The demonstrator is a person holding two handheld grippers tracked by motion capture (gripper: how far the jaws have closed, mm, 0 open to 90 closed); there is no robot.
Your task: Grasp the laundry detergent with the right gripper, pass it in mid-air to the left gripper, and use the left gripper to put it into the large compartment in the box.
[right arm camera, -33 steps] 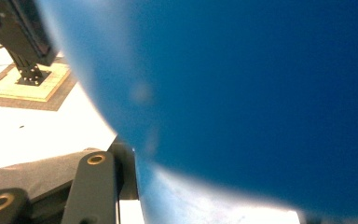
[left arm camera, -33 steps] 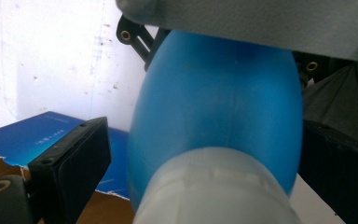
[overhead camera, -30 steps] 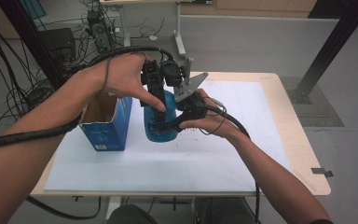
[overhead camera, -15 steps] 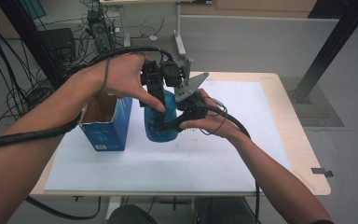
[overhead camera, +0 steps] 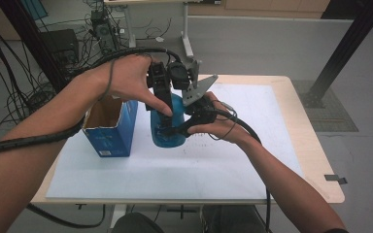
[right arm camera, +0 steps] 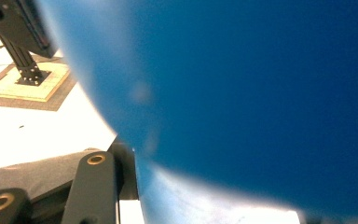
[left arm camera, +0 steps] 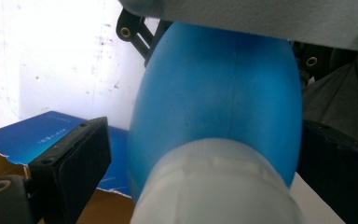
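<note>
A blue bottle [overhead camera: 167,130] [left arm camera: 219,93] [right arm camera: 261,93] with a white cap [left arm camera: 214,186] stands upright on the white sheet [overhead camera: 252,155]. My right gripper [overhead camera: 174,130] comes in from the right, shut on the bottle's body, a black finger [left arm camera: 131,32] on each side. My left gripper [overhead camera: 167,104] [left arm camera: 205,186] reaches down from above and straddles the cap. It is open: a gap shows between its left pad [left arm camera: 74,163] and the cap. The bottle's base is hidden in the gripper views.
An open blue cardboard box [overhead camera: 109,128] [left arm camera: 42,135] stands just left of the bottle. The sheet lies on a wooden table [overhead camera: 320,165]. Cables and stands crowd the floor beyond the far edge, and a black post [overhead camera: 345,43] rises at the right.
</note>
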